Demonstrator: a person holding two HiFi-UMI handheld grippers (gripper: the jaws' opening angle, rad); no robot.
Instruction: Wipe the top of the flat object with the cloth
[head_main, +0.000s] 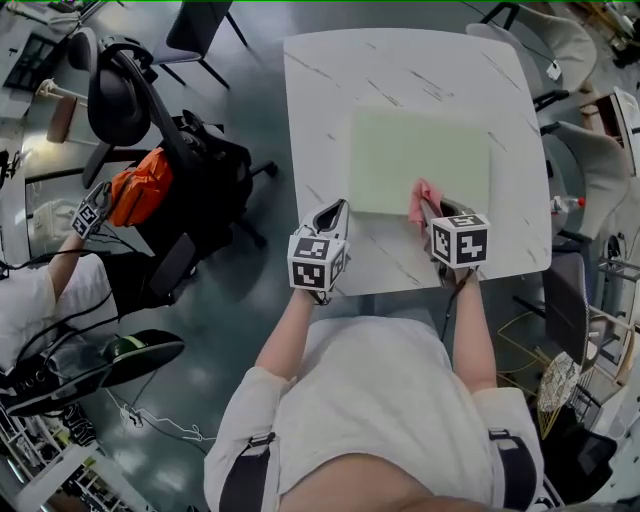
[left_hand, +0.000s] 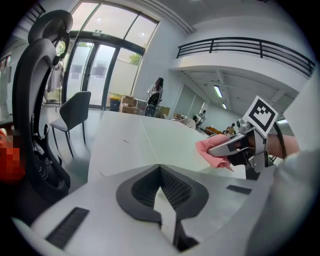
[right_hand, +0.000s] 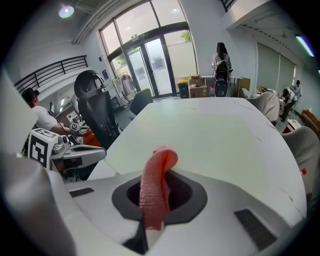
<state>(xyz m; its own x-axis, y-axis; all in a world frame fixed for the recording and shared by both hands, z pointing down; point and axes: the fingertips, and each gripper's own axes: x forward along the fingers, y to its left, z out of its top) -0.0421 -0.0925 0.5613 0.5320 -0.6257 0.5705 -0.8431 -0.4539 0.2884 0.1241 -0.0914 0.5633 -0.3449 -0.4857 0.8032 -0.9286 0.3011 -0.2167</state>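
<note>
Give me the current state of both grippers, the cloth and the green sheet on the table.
pale green mat: lying flat on the white table, mostly bare.
left gripper: shut, empty, beside the pale green mat's near left corner.
right gripper: shut on the pink cloth.
pink cloth: bunched, pinched, over the pale green mat's near edge.

Cloth (head_main: 419, 201): pink, knitted, bunched, pinched between the right gripper's (head_main: 430, 212) jaws at the near edge of the board (head_main: 420, 150), which is pale green, rectangular, and flat on a white table (head_main: 320, 90).
</note>
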